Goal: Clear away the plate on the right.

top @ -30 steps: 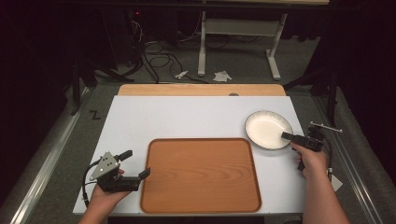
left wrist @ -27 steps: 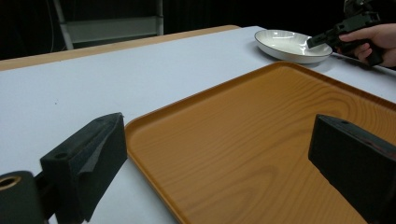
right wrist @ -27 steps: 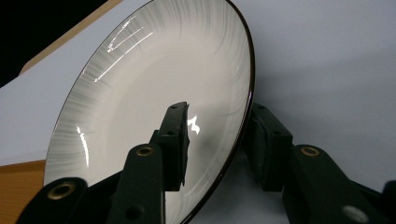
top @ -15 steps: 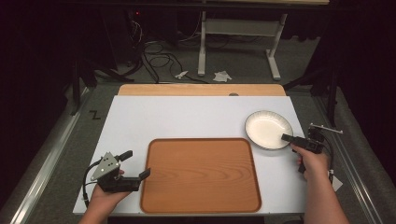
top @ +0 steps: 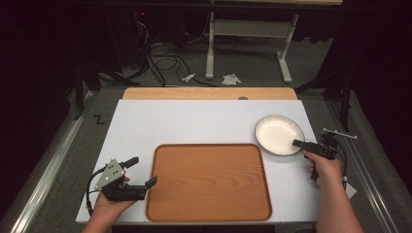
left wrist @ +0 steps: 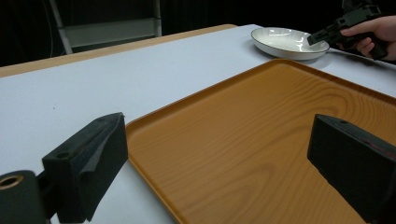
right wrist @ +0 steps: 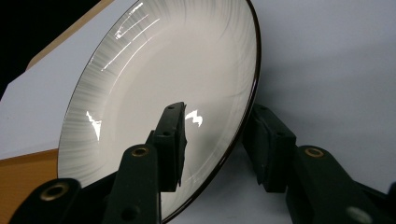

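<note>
Straddling the near rim of the plate (right wrist: 159, 93), the right gripper (right wrist: 217, 140) has one jaw over the white inside and the other outside on the desk (right wrist: 336, 65); a gap remains on both sides of the rim, so the jaws stand narrow but not yet clamped.

High view: the plate sits near the right edge of the desk (top: 194, 121), just beyond the far right corner of the wooden tray (top: 209, 182), apart from it. The right gripper (top: 297, 143) meets the plate at its right-hand rim. The left gripper (top: 141, 171) rests at the tray's near left corner, jaws wide, holding nothing.

Left gripper view: the left gripper (left wrist: 215, 154) has its jaws spread well apart, one over the desk (left wrist: 70, 98), one over the tray (left wrist: 252, 140). The plate (left wrist: 285, 42) lies flat at the far end with the right gripper (left wrist: 317, 38) at its rim.

Right gripper view: the step in hand appears to be gripping the plate for a move, probably onto the tray. Recommendation: push the jaws deeper over the rim before closing, close firmly on the glazed lip, which looks slippery, and lift level; a shallow pinch risks the plate tipping or sliding out. The left gripper should stay clear of the tray's middle.
</note>
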A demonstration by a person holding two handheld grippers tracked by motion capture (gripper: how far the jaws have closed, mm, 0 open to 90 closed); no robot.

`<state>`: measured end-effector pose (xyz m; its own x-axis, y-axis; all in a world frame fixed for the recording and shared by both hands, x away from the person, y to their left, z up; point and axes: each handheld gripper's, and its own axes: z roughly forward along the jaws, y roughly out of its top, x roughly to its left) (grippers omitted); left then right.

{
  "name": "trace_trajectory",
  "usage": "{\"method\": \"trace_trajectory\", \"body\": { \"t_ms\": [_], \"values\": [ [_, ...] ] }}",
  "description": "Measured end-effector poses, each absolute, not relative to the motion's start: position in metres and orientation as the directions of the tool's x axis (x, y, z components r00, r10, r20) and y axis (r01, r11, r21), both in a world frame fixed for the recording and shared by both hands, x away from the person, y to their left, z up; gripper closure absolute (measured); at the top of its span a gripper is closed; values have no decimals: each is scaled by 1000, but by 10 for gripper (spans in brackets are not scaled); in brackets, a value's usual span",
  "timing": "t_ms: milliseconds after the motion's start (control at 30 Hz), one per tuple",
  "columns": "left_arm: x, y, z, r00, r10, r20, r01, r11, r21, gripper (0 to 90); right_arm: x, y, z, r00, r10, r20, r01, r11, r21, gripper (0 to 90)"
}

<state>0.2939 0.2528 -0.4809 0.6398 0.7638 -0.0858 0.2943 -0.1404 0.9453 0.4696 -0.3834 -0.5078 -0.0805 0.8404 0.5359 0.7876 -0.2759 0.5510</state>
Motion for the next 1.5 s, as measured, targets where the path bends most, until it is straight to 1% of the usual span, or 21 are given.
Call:
{"method": "trace_trajectory", "body": {
  "t_ms": [300,400,700,733,767,833,933,967,1033,1200,1300,1500],
  "values": [
    [296,253,-483,632,769,-94,309,-139,941,59,470,-383,-508,-61,826,560,785,-306,538,564],
    [296,252,-483,633,769,-87,307,-146,940,59,471,-385,-508,-49,816,575,790,-321,522,565],
    [295,251,-483,636,767,-85,305,-149,940,59,471,-386,-510,-56,815,577,789,-317,526,580],
    [295,251,-483,639,765,-82,302,-151,941,59,471,-386,-510,-54,815,576,789,-319,525,587],
    [295,252,-482,641,763,-77,299,-156,941,59,472,-386,-509,-44,821,570,793,-318,519,628],
    [295,251,-482,648,758,-75,299,-163,940,60,472,-386,-510,-43,821,570,792,-320,520,646],
    [295,250,-482,655,753,-69,297,-172,939,63,474,-387,-510,-25,828,560,794,-325,515,729],
    [295,250,-482,657,751,-68,297,-175,939,63,474,-387,-511,-24,828,561,791,-327,517,739],
    [295,250,-482,659,749,-64,295,-179,939,64,474,-388,-512,-20,818,575,791,-338,509,742],
    [294,250,-481,661,748,-55,289,-186,939,64,474,-385,-511,-32,845,534,786,-309,535,773],
    [294,249,-481,658,751,-53,289,-187,939,66,474,-386,-512,-39,842,538,780,-311,543,781],
    [294,249,-482,656,753,-51,290,-189,938,66,474,-386,-512,-44,838,544,779,-312,544,776]
  ]
}}
